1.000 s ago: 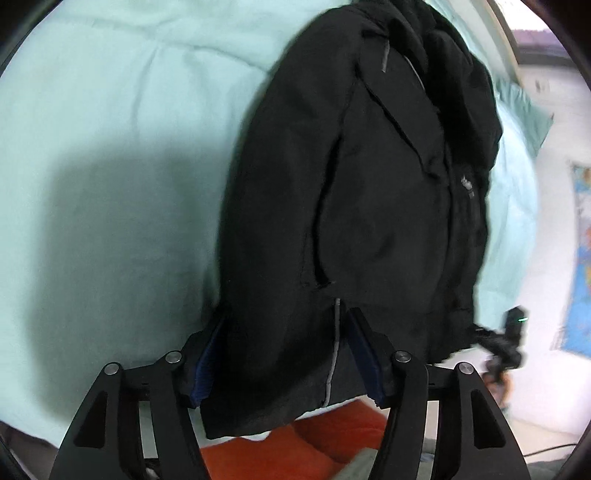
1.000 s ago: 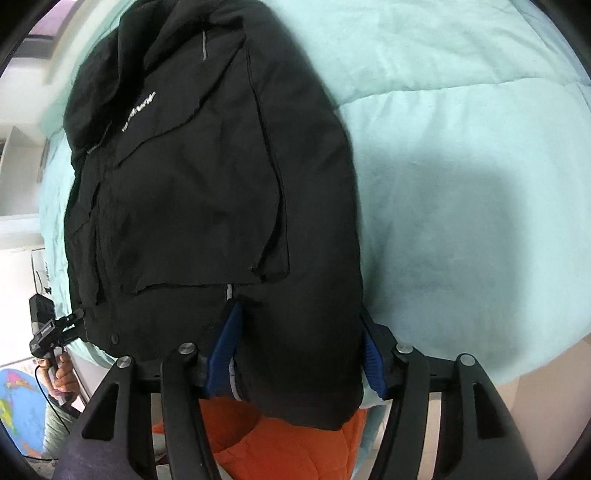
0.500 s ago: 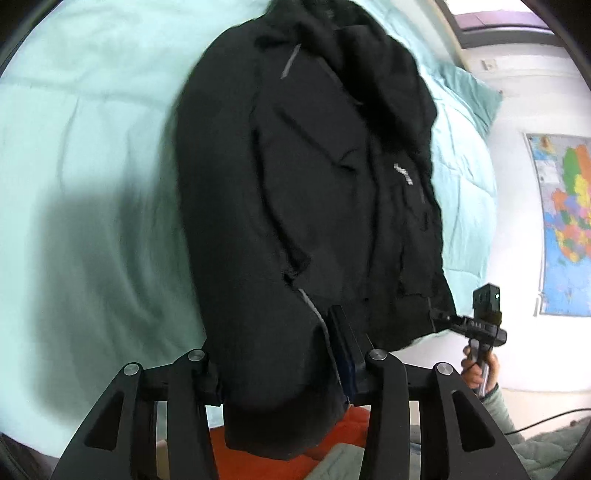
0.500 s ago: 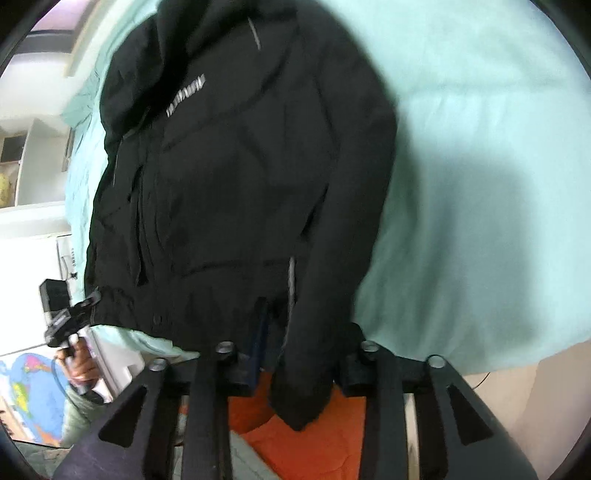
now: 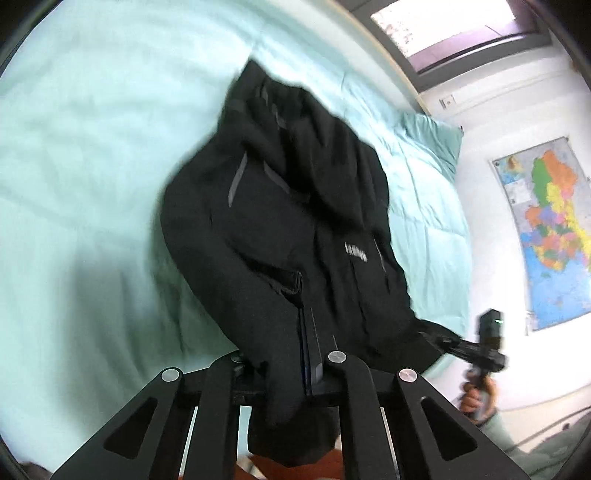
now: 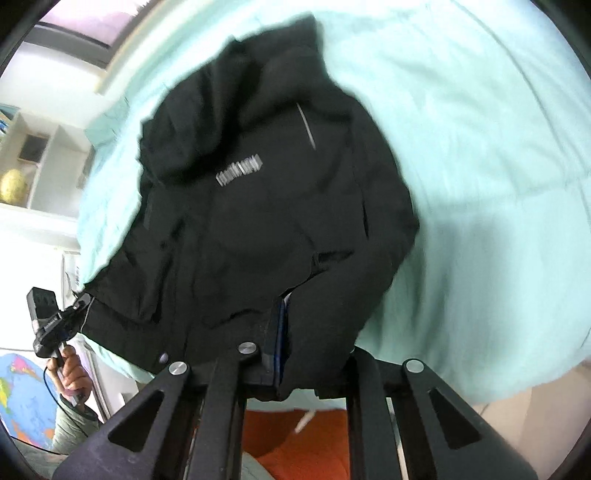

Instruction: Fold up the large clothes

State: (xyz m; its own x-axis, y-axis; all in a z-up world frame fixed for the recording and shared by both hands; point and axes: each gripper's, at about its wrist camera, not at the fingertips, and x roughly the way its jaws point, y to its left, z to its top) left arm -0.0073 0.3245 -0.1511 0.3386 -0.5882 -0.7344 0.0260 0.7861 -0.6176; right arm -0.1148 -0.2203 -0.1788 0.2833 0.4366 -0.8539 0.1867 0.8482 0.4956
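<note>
A large black jacket (image 5: 295,236) with a grey chest logo lies on a mint green bed cover (image 5: 85,155), its bottom hem raised off the bed. My left gripper (image 5: 284,354) is shut on the hem at the jacket's left side. My right gripper (image 6: 310,347) is shut on the hem at its right side, over the jacket (image 6: 266,206) and bed cover (image 6: 498,184). Cloth hides most of each gripper's fingers. The other gripper shows in each view, right gripper (image 5: 476,350) and left gripper (image 6: 55,321), both gripping the hem.
A pillow (image 5: 436,147) lies at the bed's far end under a window (image 5: 450,33). A coloured map (image 5: 550,236) hangs on the white wall. White shelves (image 6: 33,173) hold a yellow ball. Orange fabric (image 6: 306,439) lies below the bed edge.
Both grippers closed on the jacket's hem and lifted it up and toward the collar. The jacket's lower half has risen off the bed and bunched.
</note>
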